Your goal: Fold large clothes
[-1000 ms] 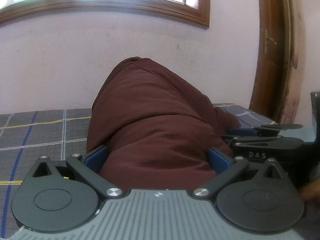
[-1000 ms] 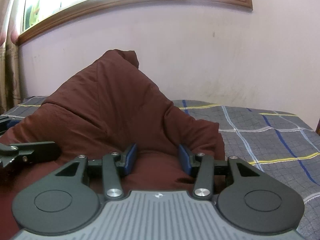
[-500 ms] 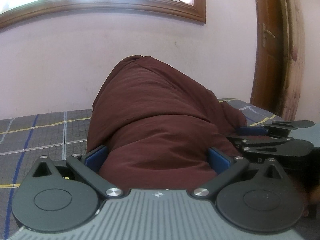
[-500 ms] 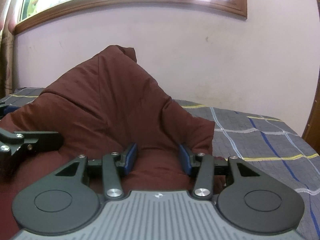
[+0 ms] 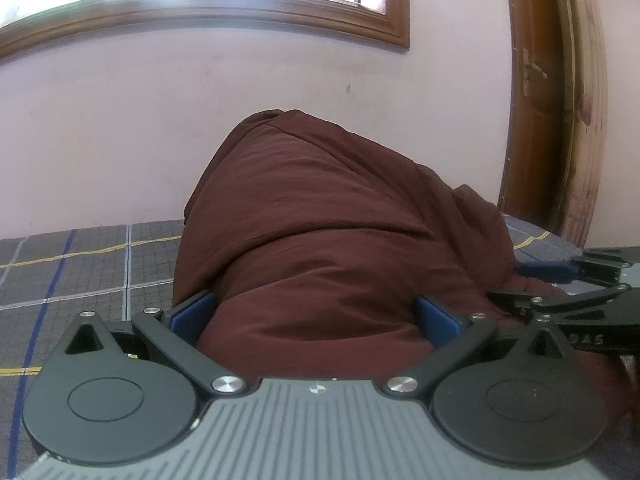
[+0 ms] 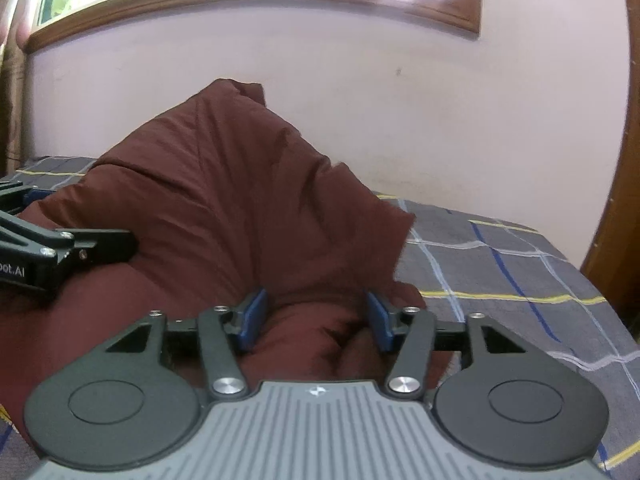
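Note:
A large maroon garment (image 5: 320, 220) is heaped up on the checked bed sheet (image 5: 80, 272), rising to a peak near the wall. My left gripper (image 5: 314, 312) has its jaws spread wide, and the garment's near bulk fills the gap between the blue pads. In the right wrist view the same garment (image 6: 220, 200) slopes down to the right. My right gripper (image 6: 316, 316) is opening, with a rounded fold of cloth still lying between its pads, loose of them. Each gripper shows in the other's view: the right gripper (image 5: 580, 304) at the right edge, the left gripper (image 6: 60, 248) at the left.
The grey sheet (image 6: 500, 272) with blue, white and yellow lines stretches right of the heap. A pale wall stands close behind the bed under a wooden window frame (image 5: 240, 4). A brown door frame (image 5: 560, 100) rises at the right.
The right gripper's jaws have spread apart, releasing the fold they pinched. It has shifted to the right, away from the left gripper. The left gripper has stayed put.

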### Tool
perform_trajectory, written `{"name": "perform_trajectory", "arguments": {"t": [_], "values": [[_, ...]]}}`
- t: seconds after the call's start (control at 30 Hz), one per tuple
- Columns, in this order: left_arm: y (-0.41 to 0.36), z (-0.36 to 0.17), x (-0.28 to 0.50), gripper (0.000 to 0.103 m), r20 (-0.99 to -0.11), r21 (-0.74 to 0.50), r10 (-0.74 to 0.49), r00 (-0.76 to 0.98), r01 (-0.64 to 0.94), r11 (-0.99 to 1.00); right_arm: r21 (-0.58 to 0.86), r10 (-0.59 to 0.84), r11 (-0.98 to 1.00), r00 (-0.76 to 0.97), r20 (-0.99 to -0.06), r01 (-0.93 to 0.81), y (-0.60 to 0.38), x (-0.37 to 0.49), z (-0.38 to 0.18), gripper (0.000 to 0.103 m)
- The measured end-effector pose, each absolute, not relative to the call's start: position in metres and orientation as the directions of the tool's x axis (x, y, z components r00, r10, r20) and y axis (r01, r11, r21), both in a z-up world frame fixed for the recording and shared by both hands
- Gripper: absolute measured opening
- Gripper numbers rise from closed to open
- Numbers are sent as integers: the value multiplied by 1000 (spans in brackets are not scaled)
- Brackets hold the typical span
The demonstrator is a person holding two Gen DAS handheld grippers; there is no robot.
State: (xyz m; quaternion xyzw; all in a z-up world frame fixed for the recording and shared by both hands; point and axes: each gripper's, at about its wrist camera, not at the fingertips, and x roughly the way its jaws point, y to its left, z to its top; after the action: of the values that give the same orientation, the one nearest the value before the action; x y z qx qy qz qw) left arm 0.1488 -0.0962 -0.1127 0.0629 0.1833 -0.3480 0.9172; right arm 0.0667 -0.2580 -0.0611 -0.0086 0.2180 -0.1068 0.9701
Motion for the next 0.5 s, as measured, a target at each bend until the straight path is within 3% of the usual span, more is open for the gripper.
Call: {"name": "perform_trajectory", "arguments": {"t": [0.07,0.27,0.33,0.4,0.5], "values": [[-97,-112,148,103,-380,-11,-615,691,662,750,-21,-196,978,881,-430,207,-264,63,-61,58],[-96,-112,148,103,-379,-11,-615,691,662,750,-85,-229,973,873,-430,214,-256,57,-59,58],[-96,-112,148,103,-379,-14,-617,690,662,749,-79,-233,972,873,-429,221,-259,53,-60,66],[-96,-112,148,103,-380,-17,-616,690,661,750,-45,-241,968,868,-434,247,-266,48,-62,82],[-95,-112,149,103,-378,-25,-618,689,660,751,72,-216,958,863,-457,278,-281,36,-66,94]]}}
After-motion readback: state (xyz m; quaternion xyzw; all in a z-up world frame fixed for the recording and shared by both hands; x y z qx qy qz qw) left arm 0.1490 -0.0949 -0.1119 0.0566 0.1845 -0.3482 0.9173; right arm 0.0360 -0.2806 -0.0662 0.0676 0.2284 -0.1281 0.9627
